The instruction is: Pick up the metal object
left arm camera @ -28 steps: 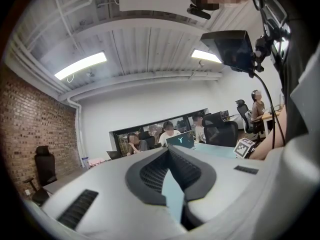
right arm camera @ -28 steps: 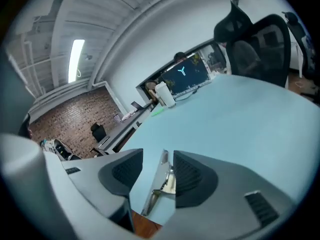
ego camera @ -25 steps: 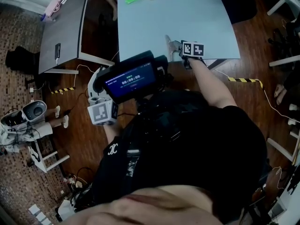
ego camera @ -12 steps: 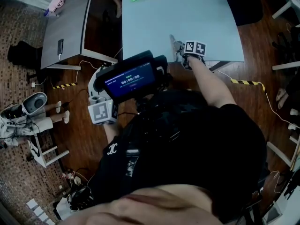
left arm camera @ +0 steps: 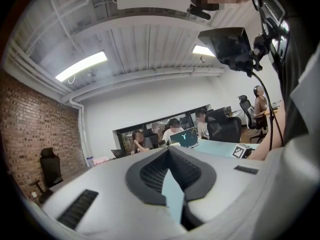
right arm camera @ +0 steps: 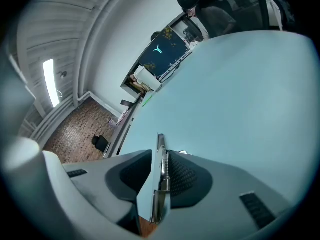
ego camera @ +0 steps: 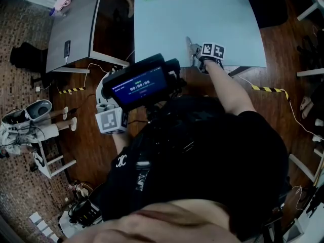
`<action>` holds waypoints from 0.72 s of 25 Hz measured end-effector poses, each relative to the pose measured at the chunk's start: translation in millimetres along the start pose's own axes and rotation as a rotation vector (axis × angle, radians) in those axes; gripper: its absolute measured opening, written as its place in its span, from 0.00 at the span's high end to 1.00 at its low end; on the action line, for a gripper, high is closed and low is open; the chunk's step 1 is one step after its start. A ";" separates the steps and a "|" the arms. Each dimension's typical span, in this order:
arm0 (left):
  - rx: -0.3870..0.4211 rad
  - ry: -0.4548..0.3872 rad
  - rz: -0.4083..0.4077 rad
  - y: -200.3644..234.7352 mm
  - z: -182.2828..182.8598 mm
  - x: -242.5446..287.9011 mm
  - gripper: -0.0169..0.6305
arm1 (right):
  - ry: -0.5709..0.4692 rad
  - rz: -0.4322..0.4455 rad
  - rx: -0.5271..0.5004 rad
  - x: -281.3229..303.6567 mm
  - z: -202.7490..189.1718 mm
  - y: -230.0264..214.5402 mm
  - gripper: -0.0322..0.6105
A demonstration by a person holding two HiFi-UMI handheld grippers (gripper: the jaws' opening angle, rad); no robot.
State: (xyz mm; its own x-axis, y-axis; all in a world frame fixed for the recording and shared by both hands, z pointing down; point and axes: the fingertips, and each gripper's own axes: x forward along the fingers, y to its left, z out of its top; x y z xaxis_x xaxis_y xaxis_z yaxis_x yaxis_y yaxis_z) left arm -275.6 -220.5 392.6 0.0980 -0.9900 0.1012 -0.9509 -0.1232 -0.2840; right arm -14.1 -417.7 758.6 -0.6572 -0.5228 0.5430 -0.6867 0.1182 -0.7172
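Right gripper (right arm camera: 161,153) closing around the metal strip (right arm camera: 160,184) at the near edge of the surface (ego camera: 212,14). One pad touches it, the other doesn't yet. It looks thin, stiff and slick, so I'd pinch the flat faces mid-length. Left gripper (left arm camera: 168,152) pressed together, empty.

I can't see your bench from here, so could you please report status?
Left gripper shut, empty, off the table. Right gripper closing around metal piece near table edge. Nothing in the way.
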 end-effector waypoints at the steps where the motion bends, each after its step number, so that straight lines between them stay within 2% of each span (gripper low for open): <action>1: 0.000 -0.001 0.001 0.1 -0.2 -0.1 0.96 | 0.004 -0.004 -0.007 0.4 -0.7 -0.9 0.85; 8: -0.007 0.001 0.005 -1.1 -2.8 -0.4 0.96 | -0.002 0.027 -0.069 -1.7 1.8 9.2 0.96; 12: -0.010 -0.002 -0.002 -2.9 -3.3 1.1 0.96 | -0.019 0.044 -0.219 -7.9 4.6 23.3 0.97; 18: -0.016 -0.006 -0.021 -4.0 -5.7 4.8 0.96 | -0.160 0.016 -0.450 -39.9 31.8 46.8 0.98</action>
State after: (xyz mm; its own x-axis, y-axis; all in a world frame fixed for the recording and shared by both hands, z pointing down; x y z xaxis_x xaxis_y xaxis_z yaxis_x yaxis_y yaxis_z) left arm -273.0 -224.3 399.6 0.1200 -0.9876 0.1014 -0.9533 -0.1431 -0.2661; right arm -10.1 -418.1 689.5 -0.6370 -0.6369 0.4343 -0.7664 0.4626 -0.4457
